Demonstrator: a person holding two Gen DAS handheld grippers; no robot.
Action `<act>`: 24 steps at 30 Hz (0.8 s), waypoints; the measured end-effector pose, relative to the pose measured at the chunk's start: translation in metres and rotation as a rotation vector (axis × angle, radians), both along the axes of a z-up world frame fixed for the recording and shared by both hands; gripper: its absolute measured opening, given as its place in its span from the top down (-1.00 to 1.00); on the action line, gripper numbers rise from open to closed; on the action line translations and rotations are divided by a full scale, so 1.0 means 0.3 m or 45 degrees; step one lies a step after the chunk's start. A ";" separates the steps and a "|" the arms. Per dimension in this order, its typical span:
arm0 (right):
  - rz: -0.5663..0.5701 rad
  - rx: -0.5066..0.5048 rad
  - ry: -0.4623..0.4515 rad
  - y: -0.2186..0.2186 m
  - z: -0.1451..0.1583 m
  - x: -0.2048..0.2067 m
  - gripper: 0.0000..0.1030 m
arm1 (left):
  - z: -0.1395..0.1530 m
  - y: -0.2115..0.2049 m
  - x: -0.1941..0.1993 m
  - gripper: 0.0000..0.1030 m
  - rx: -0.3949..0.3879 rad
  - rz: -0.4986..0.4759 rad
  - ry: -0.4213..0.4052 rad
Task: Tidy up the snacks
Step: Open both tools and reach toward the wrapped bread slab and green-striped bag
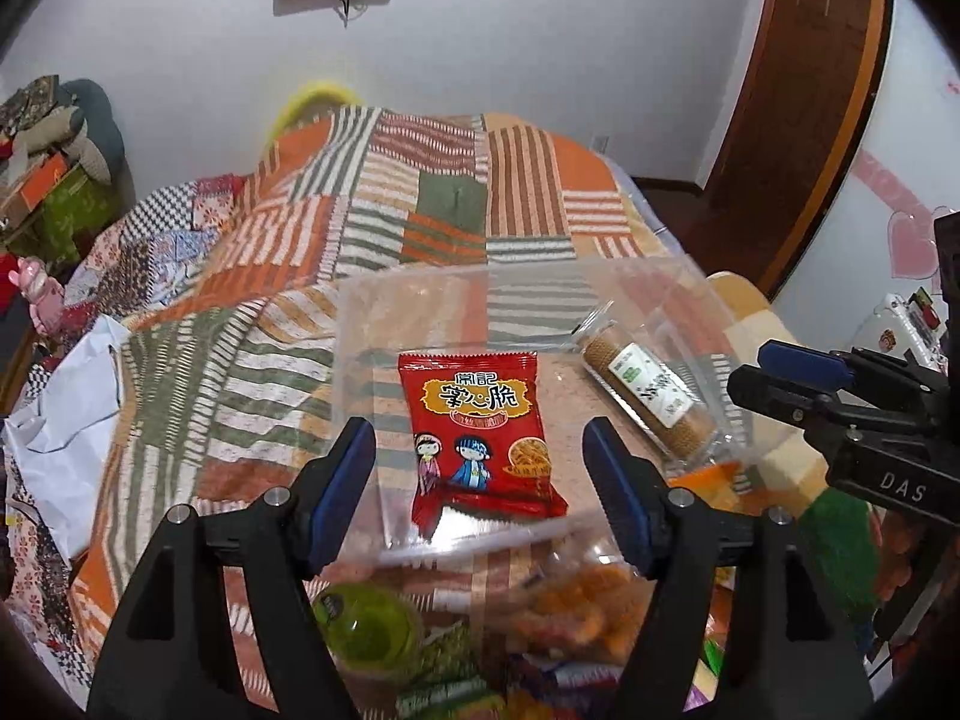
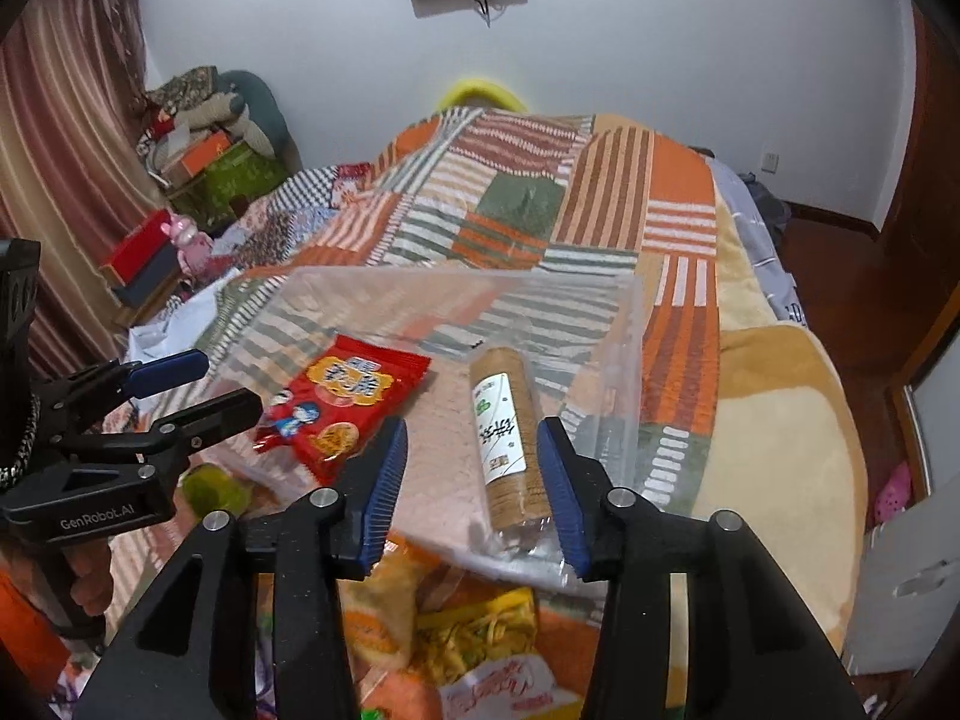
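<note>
On the far left of the left wrist view, a crumpled white plastic bag [image 1: 66,414] lies on the striped orange, green and white patchwork blanket [image 1: 384,204] that covers the bed. My left gripper [image 1: 480,486] hangs with its blue-padded fingers [image 1: 342,492] spread wide and nothing between them, poised over the near rim of a clear, shallow, rectangular plastic container [image 1: 354,324] resting on the blanket. Inside the container, a flat red foil snack packet printed with two cartoon children [image 1: 480,438] lies toward the left half, and a cylindrical roll of brown biscuits in clear wrap with a white label [image 1: 648,396] lies toward the right half, apart from the red packet. Below the rim, outside the container, a small green jelly cup [image 1: 366,624] sits at left and a clear bag of orange puffed snacks [image 1: 570,606] sits at centre, both blurred. In the right wrist view, my right gripper [image 2: 474,492] is likewise spread, holding nothing, its fingers on either side of the near end of the biscuit roll [image 2: 510,438] without visibly touching it; the red packet [image 2: 342,402] lies to its left. Beneath this gripper, a packet showing yellow noodle-like strips [image 2: 480,636] lies among other wrappers. At far right, a cream plush blanket [image 2: 780,438] adjoins the patchwork blanket.
</note>
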State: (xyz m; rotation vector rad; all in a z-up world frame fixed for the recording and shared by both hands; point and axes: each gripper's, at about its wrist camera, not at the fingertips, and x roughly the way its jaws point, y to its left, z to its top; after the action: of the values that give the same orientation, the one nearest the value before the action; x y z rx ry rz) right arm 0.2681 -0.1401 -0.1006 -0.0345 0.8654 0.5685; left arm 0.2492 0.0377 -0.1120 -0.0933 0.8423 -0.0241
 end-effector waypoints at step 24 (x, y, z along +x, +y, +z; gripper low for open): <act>-0.048 -0.001 -0.148 -0.147 0.021 -0.347 -0.41 | 0.030 0.021 -0.430 -0.75 0.071 0.010 -0.022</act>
State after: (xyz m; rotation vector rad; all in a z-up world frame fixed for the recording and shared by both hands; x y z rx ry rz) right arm 0.1641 -0.1843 -0.0944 -0.0511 0.7515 0.5255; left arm 0.1203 0.0440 -0.1029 -0.0435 0.8246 0.0061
